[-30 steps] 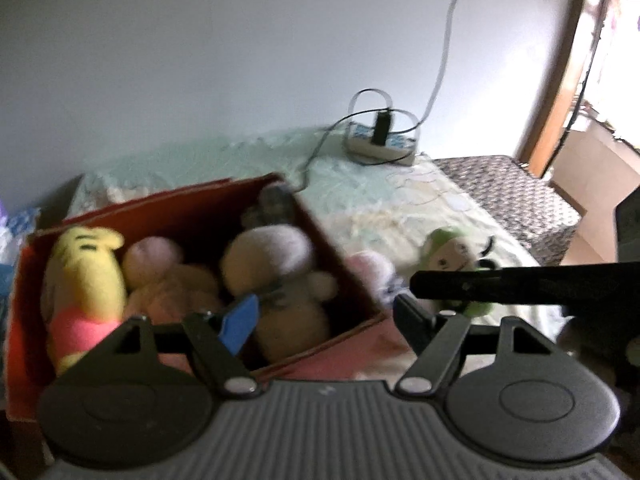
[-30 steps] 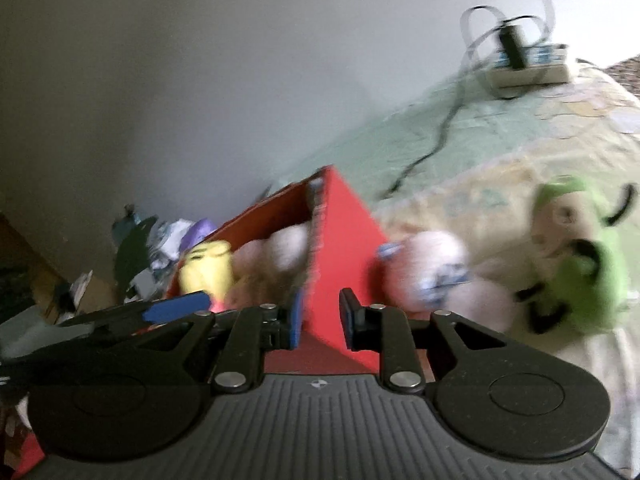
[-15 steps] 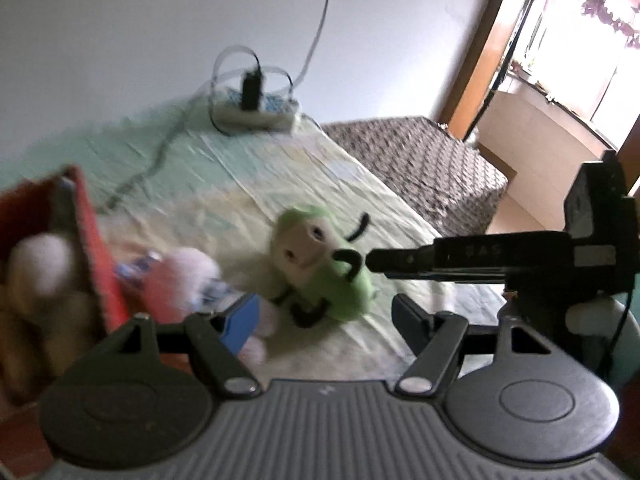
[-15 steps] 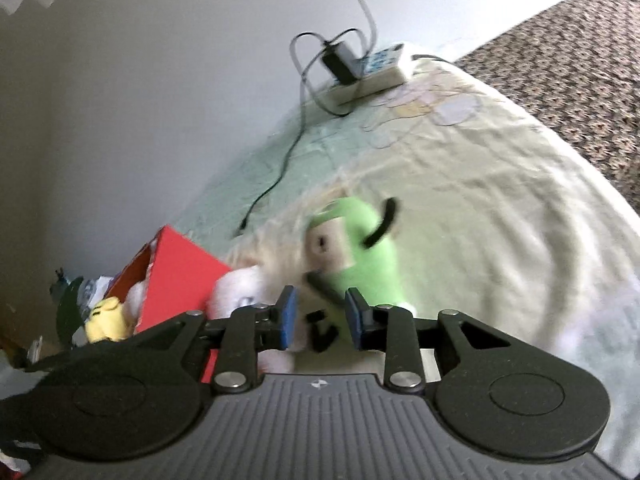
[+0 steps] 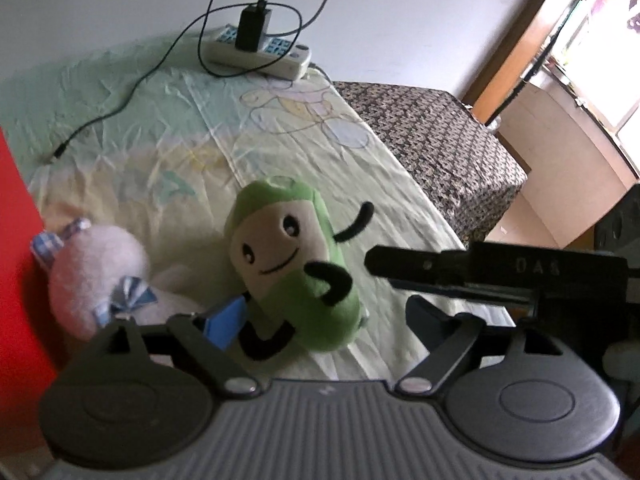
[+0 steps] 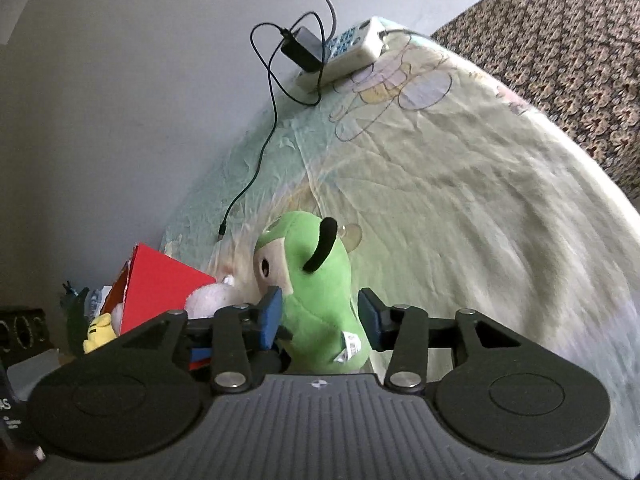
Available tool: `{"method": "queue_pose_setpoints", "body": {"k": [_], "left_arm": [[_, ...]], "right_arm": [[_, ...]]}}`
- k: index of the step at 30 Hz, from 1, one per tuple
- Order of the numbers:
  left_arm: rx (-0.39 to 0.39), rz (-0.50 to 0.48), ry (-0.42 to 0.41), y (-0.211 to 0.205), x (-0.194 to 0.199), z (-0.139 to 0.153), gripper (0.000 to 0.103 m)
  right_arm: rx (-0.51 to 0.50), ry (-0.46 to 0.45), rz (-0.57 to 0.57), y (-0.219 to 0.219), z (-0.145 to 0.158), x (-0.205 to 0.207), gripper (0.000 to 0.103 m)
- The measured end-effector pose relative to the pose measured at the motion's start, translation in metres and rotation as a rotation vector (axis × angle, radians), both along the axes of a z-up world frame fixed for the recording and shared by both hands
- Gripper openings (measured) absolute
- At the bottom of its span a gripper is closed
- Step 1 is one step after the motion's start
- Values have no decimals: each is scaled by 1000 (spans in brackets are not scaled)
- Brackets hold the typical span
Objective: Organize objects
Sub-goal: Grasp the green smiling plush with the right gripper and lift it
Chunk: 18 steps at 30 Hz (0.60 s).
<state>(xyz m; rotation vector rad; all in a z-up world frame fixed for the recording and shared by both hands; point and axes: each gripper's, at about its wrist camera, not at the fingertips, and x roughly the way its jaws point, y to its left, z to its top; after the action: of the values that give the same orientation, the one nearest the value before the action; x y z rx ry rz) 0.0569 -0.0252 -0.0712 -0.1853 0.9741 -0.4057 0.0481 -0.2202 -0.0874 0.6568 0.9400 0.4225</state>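
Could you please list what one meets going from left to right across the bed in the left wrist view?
Red cardboard box wall → pale pink plush toy with blue checked bows → green smiling plush toy with black limbs → black finger of the right gripper.

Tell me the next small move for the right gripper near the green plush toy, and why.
Probably close the right gripper: its blue-padded fingers are open on either side of the green plush toy with black arms, which lies on the pale bedsheet outside the red cardboard box.

bean plush point(image 5: 292, 264) on bed point(image 5: 280, 128), box point(image 5: 16, 240) left
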Motion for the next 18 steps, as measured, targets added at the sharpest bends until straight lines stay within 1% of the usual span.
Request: {"method": "queue_pose_setpoints", "body": {"k": [1, 3, 5, 7, 11, 13, 16, 18], "left_arm": [[-6, 5, 8, -1, 4, -3, 88], [-10, 7, 18, -5, 11, -7, 87], [-2, 3, 25, -9, 17, -11, 83], [-1, -2, 41, -13, 24, -17, 81], [5, -15, 21, -16, 28, -17, 80], [21, -13, 13, -16, 30, -17, 80], [14, 2, 16, -12, 34, -20, 80], [9, 12, 19, -9, 36, -21, 80]], "right_arm": [[7, 8, 7, 0, -3, 4, 51], [16, 24, 20, 2, -7, 12, 51], [25, 36, 34, 4, -11, 19, 51], [34, 47, 50, 6, -15, 26, 51], [54, 57, 76, 11, -21, 38, 51], [87, 64, 82, 12, -24, 42, 51], [139, 91, 84, 13, -29, 48, 51], [143, 92, 96, 15, -29, 49, 52]]}}
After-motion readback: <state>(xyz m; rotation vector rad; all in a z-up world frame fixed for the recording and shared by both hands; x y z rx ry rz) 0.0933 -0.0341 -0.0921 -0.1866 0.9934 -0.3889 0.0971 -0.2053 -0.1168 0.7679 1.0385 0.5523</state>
